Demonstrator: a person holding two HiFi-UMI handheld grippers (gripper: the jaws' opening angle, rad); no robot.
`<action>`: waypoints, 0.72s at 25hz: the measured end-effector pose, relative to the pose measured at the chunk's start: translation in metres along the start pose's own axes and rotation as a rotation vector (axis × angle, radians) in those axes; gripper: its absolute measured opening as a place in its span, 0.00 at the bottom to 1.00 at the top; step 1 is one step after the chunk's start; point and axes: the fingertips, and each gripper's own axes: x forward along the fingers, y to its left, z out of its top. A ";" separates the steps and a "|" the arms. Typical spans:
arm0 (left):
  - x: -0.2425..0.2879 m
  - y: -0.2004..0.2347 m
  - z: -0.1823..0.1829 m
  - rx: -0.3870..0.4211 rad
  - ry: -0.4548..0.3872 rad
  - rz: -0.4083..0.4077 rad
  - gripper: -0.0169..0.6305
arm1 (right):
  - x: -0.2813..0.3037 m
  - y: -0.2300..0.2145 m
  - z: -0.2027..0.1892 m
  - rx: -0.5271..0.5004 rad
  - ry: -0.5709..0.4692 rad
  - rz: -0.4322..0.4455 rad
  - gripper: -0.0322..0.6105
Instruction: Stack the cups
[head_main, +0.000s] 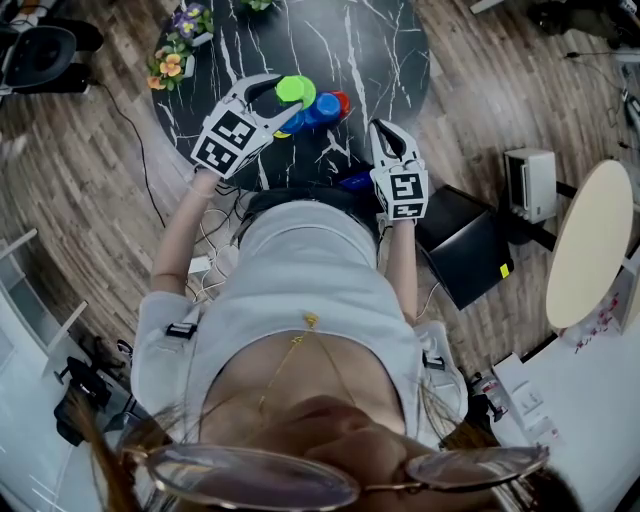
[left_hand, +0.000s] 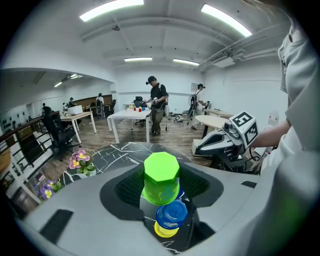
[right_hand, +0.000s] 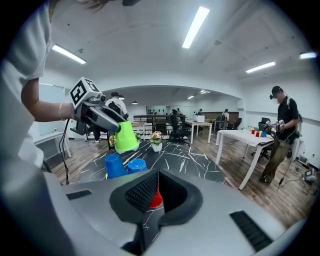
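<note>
The round black table (head_main: 390, 50) has its near rim right against the person's body. The cups sit in a tight cluster close to that rim, about midway across. Bare veined top runs from them to the far rim. Two flower pots (head_main: 172, 66) stand at the far-left edge, well apart from the cups. On the wooden floor to the right lie a black box (head_main: 465, 250) and a pale round tabletop (head_main: 590, 240), both away from the work.

The left forearm reaches forward over the table. Its left claw (head_main: 283, 100) is clamped on the sides of the green cup (left_hand: 161, 177), which hangs mouth down and slightly tilted. The cup is off the table and above the blue cups. The right arm is bent and kept close to the body. The right claw (head_main: 392, 130) hovers over the near rim with its jaws a little apart and nothing gripped. The red cup (right_hand: 156, 201) shows through the gap, but it stands further out on the table, apart from the jaws.

There are five cups:
- One green cup, in the left claw.
- Two blue cups (right_hand: 114, 166) (right_hand: 136, 166), upside down on the table and just beside each other.
- One red cup, near the blue pair on the right.
- One yellow cup (left_hand: 162, 230), seen only as a rim at the foot of a blue cup; whether it sits under that cup or beside it cannot be told.
</note>
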 end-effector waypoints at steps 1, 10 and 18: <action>0.001 -0.003 0.000 0.015 0.007 -0.006 0.39 | 0.000 0.000 0.000 0.000 -0.001 0.000 0.08; 0.012 -0.027 -0.009 0.091 0.064 -0.064 0.39 | 0.002 0.001 -0.002 0.004 0.009 -0.002 0.08; 0.019 -0.037 -0.013 0.114 0.094 -0.090 0.39 | 0.002 0.000 -0.004 0.006 0.018 0.000 0.08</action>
